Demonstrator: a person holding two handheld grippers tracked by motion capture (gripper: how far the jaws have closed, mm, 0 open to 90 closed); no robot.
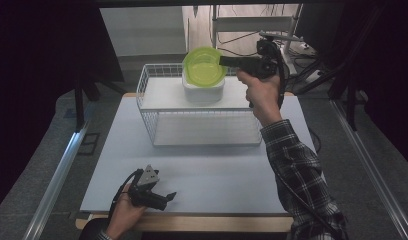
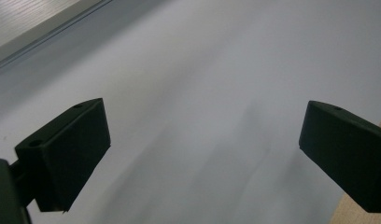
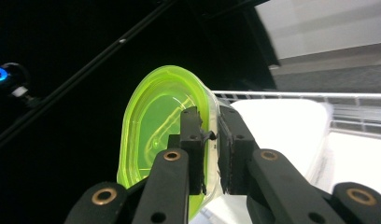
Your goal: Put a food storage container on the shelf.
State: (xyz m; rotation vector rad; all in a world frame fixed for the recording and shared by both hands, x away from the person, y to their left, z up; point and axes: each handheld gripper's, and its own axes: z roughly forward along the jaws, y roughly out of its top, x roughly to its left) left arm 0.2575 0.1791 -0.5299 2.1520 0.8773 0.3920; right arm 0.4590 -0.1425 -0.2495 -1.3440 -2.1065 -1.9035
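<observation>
A translucent green bowl [image 1: 204, 65] hangs over a white container [image 1: 203, 91] that stands on the white wire rack [image 1: 162, 95]. My right gripper [image 1: 223, 61] is shut on the bowl's right rim, reaching in from the right. In the right gripper view the green bowl [image 3: 156, 126] stands on edge with its rim pinched in my right gripper [image 3: 212, 140]. My left gripper [image 1: 168, 197] rests low near the table's front edge, held by a hand. In the left gripper view my left gripper [image 2: 202, 140] stands wide open over bare white table, with nothing between its black pads [image 2: 67, 149].
The wire rack has a top shelf and a lower shelf [image 1: 207, 131] and stands at the back of the white tabletop [image 1: 202, 170]. The wooden table edge [image 1: 202, 222] runs along the front. Metal rails [image 1: 57, 175] flank both sides. Cables and a stand crowd the back right.
</observation>
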